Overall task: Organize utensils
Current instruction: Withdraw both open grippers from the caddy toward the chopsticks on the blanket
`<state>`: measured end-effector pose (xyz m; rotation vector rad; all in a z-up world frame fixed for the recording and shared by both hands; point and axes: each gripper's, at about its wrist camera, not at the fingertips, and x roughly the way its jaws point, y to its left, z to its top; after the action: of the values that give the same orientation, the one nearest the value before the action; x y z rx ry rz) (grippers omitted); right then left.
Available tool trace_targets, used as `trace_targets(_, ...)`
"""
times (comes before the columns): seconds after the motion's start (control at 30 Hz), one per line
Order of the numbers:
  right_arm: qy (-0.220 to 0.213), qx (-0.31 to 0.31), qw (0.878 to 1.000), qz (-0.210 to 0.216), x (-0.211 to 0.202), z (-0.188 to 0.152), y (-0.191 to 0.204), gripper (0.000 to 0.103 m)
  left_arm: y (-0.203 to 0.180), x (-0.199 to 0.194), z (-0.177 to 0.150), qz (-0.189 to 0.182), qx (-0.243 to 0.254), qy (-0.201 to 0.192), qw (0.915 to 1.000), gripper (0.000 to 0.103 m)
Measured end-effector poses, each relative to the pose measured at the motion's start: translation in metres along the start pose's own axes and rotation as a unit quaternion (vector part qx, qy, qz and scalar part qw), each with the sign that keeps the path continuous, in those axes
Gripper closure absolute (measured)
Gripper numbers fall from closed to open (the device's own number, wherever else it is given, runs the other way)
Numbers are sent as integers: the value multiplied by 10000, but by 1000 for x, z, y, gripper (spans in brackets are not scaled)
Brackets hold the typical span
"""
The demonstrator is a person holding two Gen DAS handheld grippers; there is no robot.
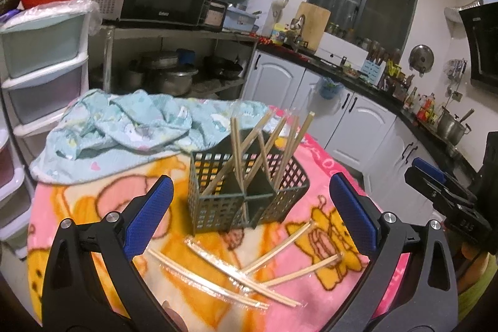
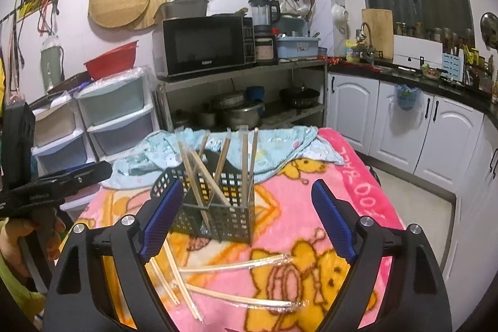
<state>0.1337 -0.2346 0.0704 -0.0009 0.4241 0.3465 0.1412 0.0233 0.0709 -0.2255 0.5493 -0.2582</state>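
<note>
On blanket (image 1: 93,207): loose chopsticks (image 1: 249,273) below spread left fingers (image 1: 149,217); right fingers (image 2: 333,223) spread.

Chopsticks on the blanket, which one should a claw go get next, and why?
Probably lower the open, empty left claw onto the nearest wrapped chopsticks on the blanket. Several pairs already stand in the basket; these lie loose just below it.

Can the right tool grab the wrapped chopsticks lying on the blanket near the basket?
Probably yes. The right tool is open and empty, and the wrapped chopsticks lie loose on the blanket just below its fingers, in front of the basket, with nothing covering them.
</note>
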Motion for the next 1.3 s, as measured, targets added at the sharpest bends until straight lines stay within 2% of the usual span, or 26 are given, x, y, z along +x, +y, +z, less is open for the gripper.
trace_targets(0.57, 1021, 19, 9947, -129, 40, -56, -6, 21, 37, 16, -44, 425, -341, 588, 9968, 11)
trace_targets(1.3, 1898, 353, 9799, -505, 60, -119, -26, 21, 76, 54, -99, 726, -748, 1383, 9849, 11)
